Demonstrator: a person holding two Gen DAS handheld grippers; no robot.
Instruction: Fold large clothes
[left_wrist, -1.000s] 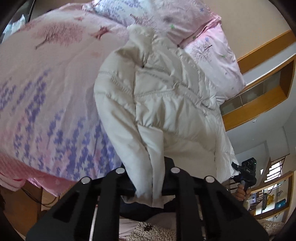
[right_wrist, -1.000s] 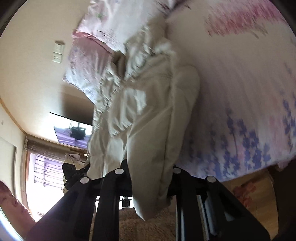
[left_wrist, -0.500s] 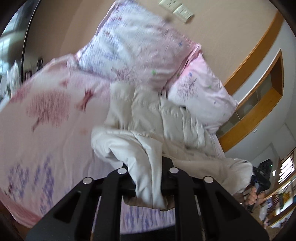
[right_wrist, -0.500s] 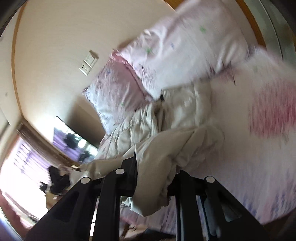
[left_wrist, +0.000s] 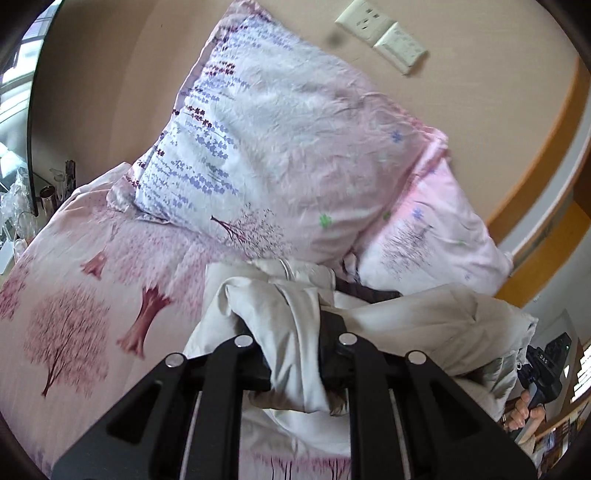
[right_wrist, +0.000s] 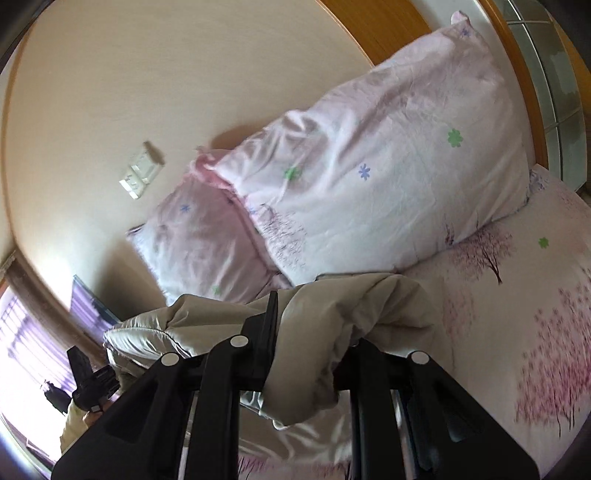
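A cream puffy jacket (left_wrist: 436, 314) lies bunched on the bed in front of the pillows. My left gripper (left_wrist: 295, 350) is shut on a fold of its hem, which hangs down between the fingers. My right gripper (right_wrist: 306, 354) is shut on another thick fold of the same jacket (right_wrist: 354, 306). Both held edges are lifted and carried over the jacket's body toward the pillows. The right gripper also shows in the left wrist view (left_wrist: 543, 369), at the far right edge. The left gripper shows in the right wrist view (right_wrist: 92, 380), at the lower left.
The bed (left_wrist: 74, 295) has a pink sheet with tree prints. Two pink floral pillows (left_wrist: 280, 147) (left_wrist: 432, 236) lean on the beige wall. Wall switches (left_wrist: 384, 33) sit above them. A wooden headboard trim (right_wrist: 384, 26) runs along the wall. Small items stand on a bedside surface (left_wrist: 22, 206).
Both grippers have swung up and forward with the jacket's hem, from the foot of the bed toward the pillows. The jacket has gone from spread long to doubled over on itself.
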